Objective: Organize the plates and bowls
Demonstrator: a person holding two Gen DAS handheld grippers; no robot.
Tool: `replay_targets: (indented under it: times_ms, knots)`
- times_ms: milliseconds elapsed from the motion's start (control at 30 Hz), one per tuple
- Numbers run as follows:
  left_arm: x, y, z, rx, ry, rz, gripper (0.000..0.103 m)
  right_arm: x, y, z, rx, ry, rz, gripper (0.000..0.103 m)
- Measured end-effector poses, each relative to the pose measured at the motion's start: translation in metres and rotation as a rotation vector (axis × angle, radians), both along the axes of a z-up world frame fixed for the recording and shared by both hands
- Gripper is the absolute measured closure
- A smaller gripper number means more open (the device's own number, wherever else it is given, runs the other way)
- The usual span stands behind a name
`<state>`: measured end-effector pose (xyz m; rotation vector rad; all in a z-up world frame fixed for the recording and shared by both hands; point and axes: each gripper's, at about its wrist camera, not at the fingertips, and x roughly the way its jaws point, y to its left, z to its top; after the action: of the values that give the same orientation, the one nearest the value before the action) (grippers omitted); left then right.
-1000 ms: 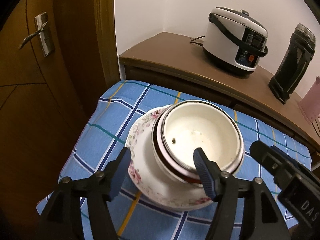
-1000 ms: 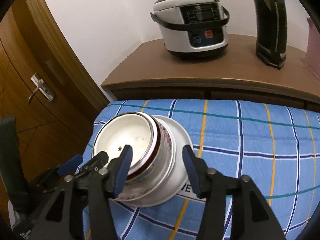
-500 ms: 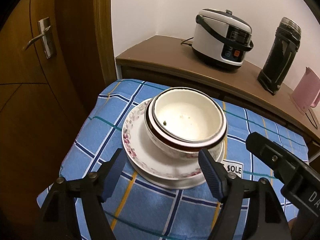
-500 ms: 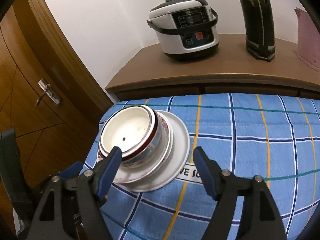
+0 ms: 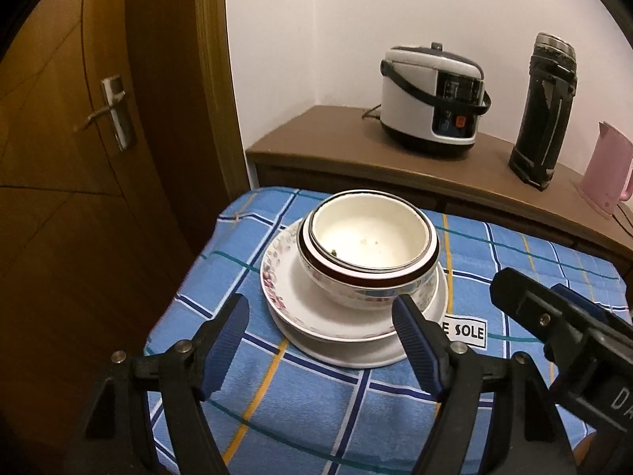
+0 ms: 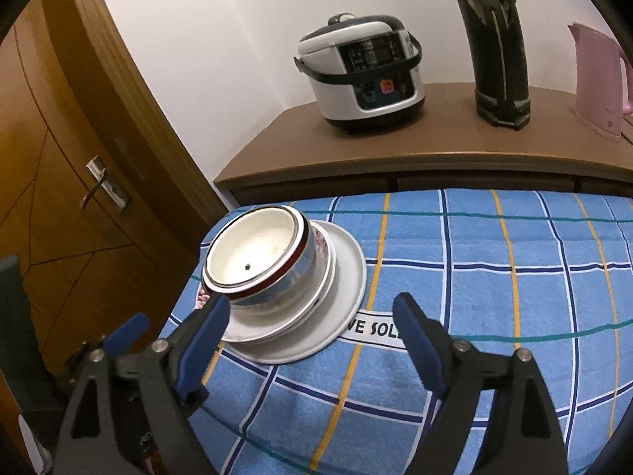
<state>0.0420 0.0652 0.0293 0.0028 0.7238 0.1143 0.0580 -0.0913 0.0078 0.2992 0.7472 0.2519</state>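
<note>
A stack of bowls [image 5: 370, 255] with a dark red rim band, white inside, rests on stacked plates [image 5: 300, 316] on the blue checked cloth [image 5: 316, 407]. The top plate has a floral rim. My left gripper [image 5: 322, 332] is open just in front of the stack, apart from it, nothing between its fingers. In the right wrist view the bowls [image 6: 261, 261] and plates [image 6: 344, 297] lie left of centre. My right gripper [image 6: 312, 328] stands before them with its jaws still opening and only cloth between them; its left fingertip [image 6: 215, 312] overlaps the plates' near edge.
A brown sideboard [image 5: 340, 138] behind the table carries a white rice cooker [image 5: 431, 103], a black flask [image 5: 546, 114] and a pink kettle [image 5: 605, 166]. A wooden door [image 5: 79, 158] with a metal handle stands at the left. The cloth [image 6: 514, 297] stretches away to the right.
Both grippers have drawn back from the stack, which now sits farther off. The right gripper's jaws, close around the bowls a second ago, have widened and come free.
</note>
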Motion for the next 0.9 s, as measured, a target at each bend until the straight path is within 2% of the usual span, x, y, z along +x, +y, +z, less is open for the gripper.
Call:
replay_targets:
  times_ms: [233,567,900]
  knots:
    - [-0.012,-0.001,0.006,0.009,-0.059,0.015,0.026,-0.013,-0.004,0.0,0.004,-0.044,-0.019,0.015]
    - [-0.03,-0.004,0.014,0.033,-0.123,0.022,0.026,-0.039,-0.001,0.015,-0.049,-0.162,-0.049,0.006]
    - [-0.05,-0.006,0.027,0.03,-0.189,0.012,0.024,-0.066,0.003,0.029,-0.067,-0.259,-0.056,0.003]
